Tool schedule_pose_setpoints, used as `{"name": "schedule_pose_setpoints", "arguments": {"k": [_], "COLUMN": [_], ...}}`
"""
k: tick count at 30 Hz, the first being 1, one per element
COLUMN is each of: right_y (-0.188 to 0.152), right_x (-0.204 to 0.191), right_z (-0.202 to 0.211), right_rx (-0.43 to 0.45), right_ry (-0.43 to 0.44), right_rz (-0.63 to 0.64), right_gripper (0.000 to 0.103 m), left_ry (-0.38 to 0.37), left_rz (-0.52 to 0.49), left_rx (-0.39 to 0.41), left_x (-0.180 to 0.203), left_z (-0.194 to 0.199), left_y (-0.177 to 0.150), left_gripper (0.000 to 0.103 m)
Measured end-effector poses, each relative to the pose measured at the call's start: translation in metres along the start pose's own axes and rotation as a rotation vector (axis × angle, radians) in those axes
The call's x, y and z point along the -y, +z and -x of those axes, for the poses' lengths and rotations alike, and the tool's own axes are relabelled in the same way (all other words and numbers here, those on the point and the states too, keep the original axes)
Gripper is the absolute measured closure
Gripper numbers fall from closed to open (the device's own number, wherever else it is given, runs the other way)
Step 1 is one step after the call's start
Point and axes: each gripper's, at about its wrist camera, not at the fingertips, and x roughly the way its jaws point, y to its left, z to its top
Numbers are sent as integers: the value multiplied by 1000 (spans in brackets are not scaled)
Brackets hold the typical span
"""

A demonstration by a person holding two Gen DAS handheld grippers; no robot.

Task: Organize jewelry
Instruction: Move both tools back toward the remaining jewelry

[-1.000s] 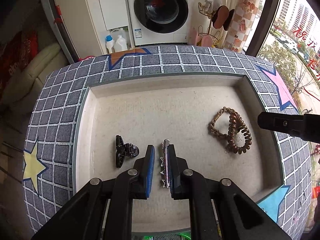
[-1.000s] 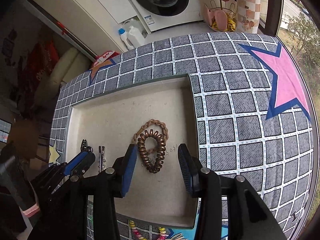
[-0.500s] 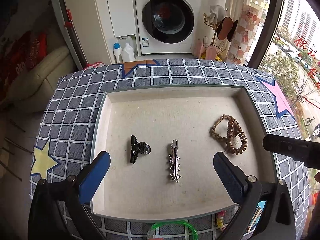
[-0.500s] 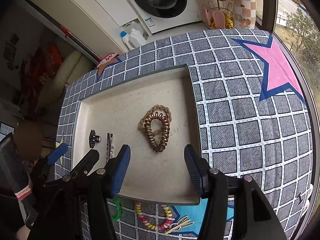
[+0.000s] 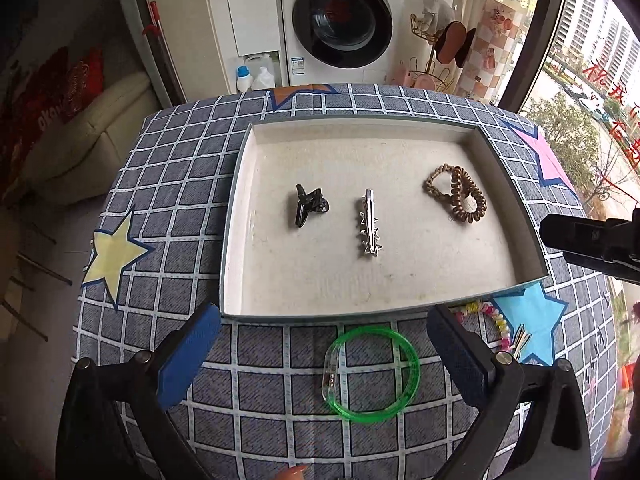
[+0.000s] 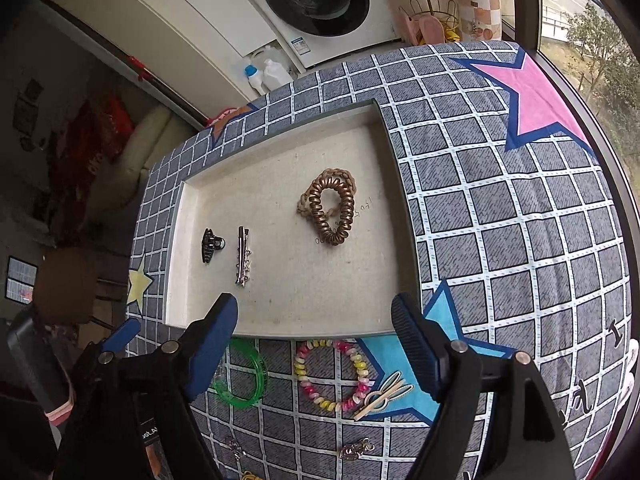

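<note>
A shallow cream tray (image 5: pixel 400 300) (image 6: pixel 280 320) holds a black claw clip (image 5: pixel 308 205) (image 6: pixel 211 245), a silver spiked hair clip (image 5: pixel 369 222) (image 6: pixel 242 255) and brown coil hair ties (image 5: pixel 456 193) (image 6: pixel 330 204). My left gripper (image 5: pixel 324 354) is open and empty, above a green bangle (image 5: pixel 370 374) (image 6: pixel 240 378) in front of the tray. My right gripper (image 6: pixel 314 344) is open and empty over the tray's front edge, above a pink and yellow beaded bracelet (image 6: pixel 330 374) and a beige hairpin (image 6: pixel 382 396).
The tray lies on a grey checked cloth with stars (image 5: pixel 176 208). More small trinkets (image 6: pixel 356 449) lie near the front edge. A washing machine (image 5: pixel 340 20) and bottles stand behind the table. A window is at the right.
My left gripper let go of the silver hair clip, opened wide and drew back out of the tray. My right gripper also drew back and opened wider. The green bangle and bracelet came into view.
</note>
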Motion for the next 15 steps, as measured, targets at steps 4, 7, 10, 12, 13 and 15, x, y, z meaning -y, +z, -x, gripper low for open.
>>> {"name": "schedule_pose_setpoints", "arguments": {"k": [4,7,10,12,13,15], "right_y": [-17,-29,-41,-50,-53,-61], "right_x": [-2,-4,-7,-8,-8,-7], "right_z": [8,14,19,22,24,26], "right_rx": [13,17,23,30,33,32], "right_ry": [2,-4,-12,-17,-17,-17], "right_rz": [-2,6,19,24,25,18], "right_gripper": [0,0,0,0,0,0], "left_ry": [4,12,23,30,31,33], "left_rz": [10,21,32,39,42,41], "left_rx": [-14,-22,-31,-38,-42,-52], "left_x": [-10,-18,-26,-31,-34,-37], "left_z": [11,18,25,28,29,30], "left_y": [-19,-33,-47,-57,-62,-71], "left_gripper": [0,0,0,0,0,0]}}
